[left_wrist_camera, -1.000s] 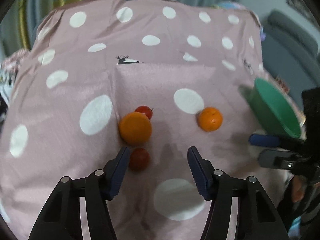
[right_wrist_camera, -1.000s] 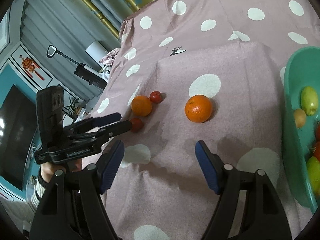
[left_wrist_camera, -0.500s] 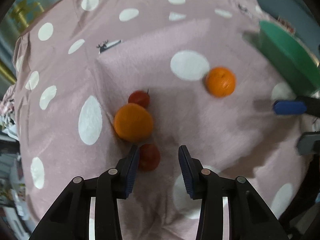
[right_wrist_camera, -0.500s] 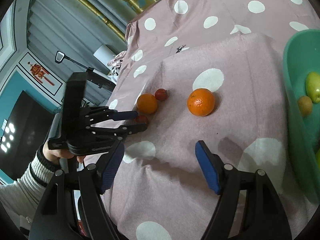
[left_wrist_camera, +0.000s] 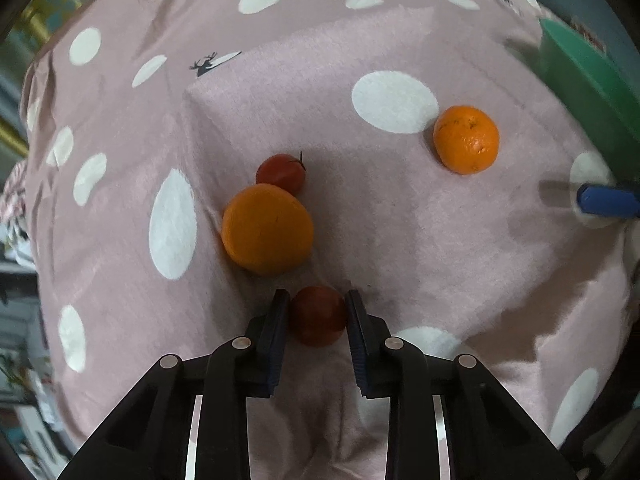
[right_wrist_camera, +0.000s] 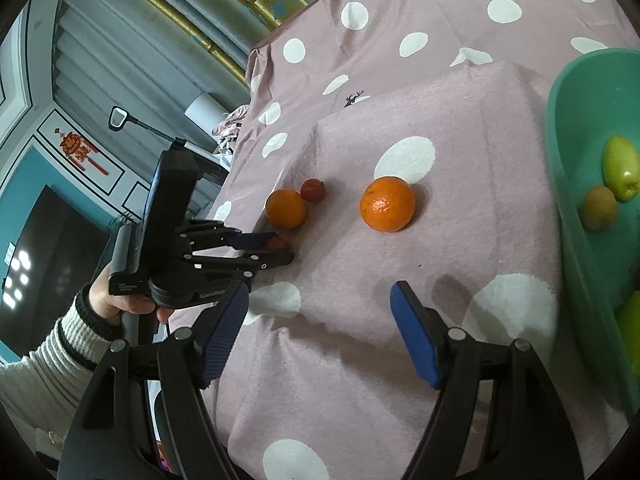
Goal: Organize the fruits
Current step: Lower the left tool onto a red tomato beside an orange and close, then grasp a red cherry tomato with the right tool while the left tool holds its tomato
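So the sorting is partway there. The green bowl (right_wrist_camera: 568,184) off on the right already has some fruit in it: a couple of yellow-green ones and a brownish one that could be a kiwi, hard to say since the fisheye cuts it off at the edge. Four pieces are not yet in the bowl and lie on the pink polka-dot cloth (left_wrist_camera: 420,240).

The left gripper (left_wrist_camera: 317,314) has just been closing, and its ribbed blue pads now sit right against both sides of the near small red fruit (left_wrist_camera: 318,316), which looks like a cherry tomato, smooth and a bit glossy. It rests on the cloth, not lifted yet. Just beyond it is a big smooth orange (left_wrist_camera: 267,229), touching a second small red one (left_wrist_camera: 281,172) that has a little stem poking up. Well off to the right, nearer the bowl, sits a dimpled mandarin (left_wrist_camera: 466,139).

The right gripper (right_wrist_camera: 320,328) hangs with its jaws wide apart and nothing in them, over bare cloth near the bowl.

The cloth looks soft and slightly fuzzy, draped over something boxy, so round fruit could roll on the slopes.
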A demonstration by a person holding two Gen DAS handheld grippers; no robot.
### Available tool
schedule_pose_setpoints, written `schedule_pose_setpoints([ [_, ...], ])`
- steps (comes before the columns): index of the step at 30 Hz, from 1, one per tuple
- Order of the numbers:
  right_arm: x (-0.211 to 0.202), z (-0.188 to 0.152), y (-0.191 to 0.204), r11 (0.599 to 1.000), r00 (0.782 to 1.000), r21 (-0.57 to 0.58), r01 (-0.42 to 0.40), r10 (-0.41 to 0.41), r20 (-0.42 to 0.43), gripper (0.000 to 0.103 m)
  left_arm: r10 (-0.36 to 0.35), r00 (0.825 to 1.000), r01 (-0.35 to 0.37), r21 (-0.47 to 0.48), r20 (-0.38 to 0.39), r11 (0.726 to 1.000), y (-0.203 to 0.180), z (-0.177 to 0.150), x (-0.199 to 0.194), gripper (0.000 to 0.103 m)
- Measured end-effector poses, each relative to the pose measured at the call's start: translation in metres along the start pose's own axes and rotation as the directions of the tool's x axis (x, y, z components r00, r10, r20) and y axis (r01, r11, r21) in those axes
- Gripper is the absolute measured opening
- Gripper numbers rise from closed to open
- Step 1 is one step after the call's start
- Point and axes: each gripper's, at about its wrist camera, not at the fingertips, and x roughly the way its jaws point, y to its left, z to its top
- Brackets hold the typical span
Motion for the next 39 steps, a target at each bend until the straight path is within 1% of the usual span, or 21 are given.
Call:
schedule_pose_setpoints([
  [2, 0.001, 0.001, 0.002, 1.000, 1.000, -0.006, 0.002, -0.003, -0.003, 0.075, -0.041, 0.998, 0.044, -0.064, 0.042, 0.997, 0.004, -0.005, -0.006, 0.028],
  [3, 0.002, 0.002, 0.002, 1.000, 1.000, -0.009, 0.003, -0.003, -0.006, 0.075, -0.087, 0.993, 0.097, -0.123, 0.086, 0.988, 0.008, -0.009, -0.011, 0.028],
  [5, 0.005, 0.003, 0.005, 1.000, 1.000, -0.023, 0.013, -0.013, -0.017, 0.074, -0.135, 0.978, 0.166, -0.195, 0.162, 0.967, 0.015, -0.015, -0.021, 0.028],
  [6, 0.006, 0.003, 0.005, 0.999, 1.000, -0.030, 0.017, -0.018, -0.021, 0.075, -0.166, 0.962, 0.218, -0.241, 0.216, 0.946, 0.021, -0.020, -0.028, 0.028],
  [8, 0.011, 0.005, 0.009, 0.998, 0.999, -0.051, 0.031, -0.033, -0.031, 0.075, -0.200, 0.934, 0.291, -0.307, 0.295, 0.906, 0.032, -0.027, -0.035, 0.028],
  [10, 0.015, 0.007, 0.015, 0.996, 0.998, -0.081, 0.046, -0.049, -0.037, 0.074, -0.217, 0.909, 0.344, -0.348, 0.356, 0.872, 0.043, -0.032, -0.041, 0.028],
  [13, 0.025, 0.017, 0.030, 0.987, 0.996, -0.146, 0.072, -0.078, -0.040, 0.074, -0.236, 0.875, 0.408, -0.380, 0.423, 0.830, 0.055, -0.039, -0.049, 0.028],
  [14, 0.028, 0.020, 0.033, 0.984, 0.995, -0.161, 0.079, -0.087, -0.038, 0.074, -0.238, 0.870, 0.415, -0.383, 0.432, 0.825, 0.058, -0.042, -0.051, 0.028],
  [18, 0.045, 0.043, 0.046, 0.966, 0.991, -0.223, 0.127, -0.134, -0.014, 0.072, -0.215, 0.868, 0.399, -0.371, 0.448, 0.838, 0.060, -0.047, -0.058, 0.028],
  [20, 0.061, 0.059, 0.044, 0.966, 0.988, -0.215, 0.144, -0.153, -0.028, 0.069, -0.227, 0.856, 0.419, -0.367, 0.464, 0.831, 0.064, -0.048, -0.058, 0.028],
  [22, 0.075, 0.069, 0.043, 0.965, 0.985, -0.213, 0.151, -0.166, -0.054, 0.062, -0.230, 0.852, 0.426, -0.367, 0.471, 0.827, 0.069, -0.048, -0.056, 0.028],
  [23, 0.085, 0.075, 0.043, 0.956, 0.979, -0.237, 0.173, -0.193, -0.065, 0.061, -0.230, 0.851, 0.427, -0.365, 0.473, 0.827, 0.070, -0.048, -0.056, 0.028],
  [24, 0.090, 0.078, 0.045, 0.945, 0.973, -0.263, 0.196, -0.221, -0.071, 0.056, -0.232, 0.848, 0.430, -0.363, 0.476, 0.827, 0.073, -0.049, -0.056, 0.028],
  [26, 0.106, 0.084, 0.049, 0.906, 0.953, -0.340, 0.251, -0.293, -0.077, 0.053, -0.237, 0.841, 0.438, -0.355, 0.486, 0.826, 0.075, -0.048, -0.057, 0.028],
  [28, 0.119, 0.089, 0.048, 0.892, 0.943, -0.371, 0.259, -0.316, -0.101, 0.049, -0.237, 0.837, 0.439, -0.349, 0.493, 0.828, 0.077, -0.048, -0.059, 0.028],
  [31, 0.135, 0.094, 0.047, 0.867, 0.929, -0.426, 0.258, -0.344, -0.136, 0.048, -0.240, 0.831, 0.447, -0.345, 0.501, 0.825, 0.081, -0.047, -0.059, 0.028],
  [33, 0.146, 0.094, 0.050, 0.834, 0.914, -0.483, 0.265, -0.377, -0.150, 0.048, -0.242, 0.831, 0.448, -0.345, 0.502, 0.824, 0.083, -0.046, -0.057, 0.028],
  [35, 0.153, 0.095, 0.052, 0.816, 0.912, -0.524, 0.246, -0.378, -0.161, 0.048, -0.246, 0.830, 0.451, -0.343, 0.501, 0.824, 0.084, -0.046, -0.056, 0.028],
  [36, 0.155, 0.094, 0.053, 0.808, 0.915, -0.545, 0.224, -0.367, -0.169, 0.046, -0.246, 0.831, 0.450, -0.343, 0.500, 0.824, 0.084, -0.045, -0.055, 0.028],
  [38, 0.165, 0.097, 0.054, 0.779, 0.911, -0.588, 0.219, -0.379, -0.163, 0.045, -0.244, 0.831, 0.449, -0.345, 0.500, 0.825, 0.086, -0.045, -0.055, 0.028],
  [39, 0.170, 0.099, 0.053, 0.781, 0.910, -0.588, 0.211, -0.377, -0.173, 0.044, -0.244, 0.830, 0.452, -0.347, 0.502, 0.822, 0.087, -0.045, -0.055, 0.028],
])
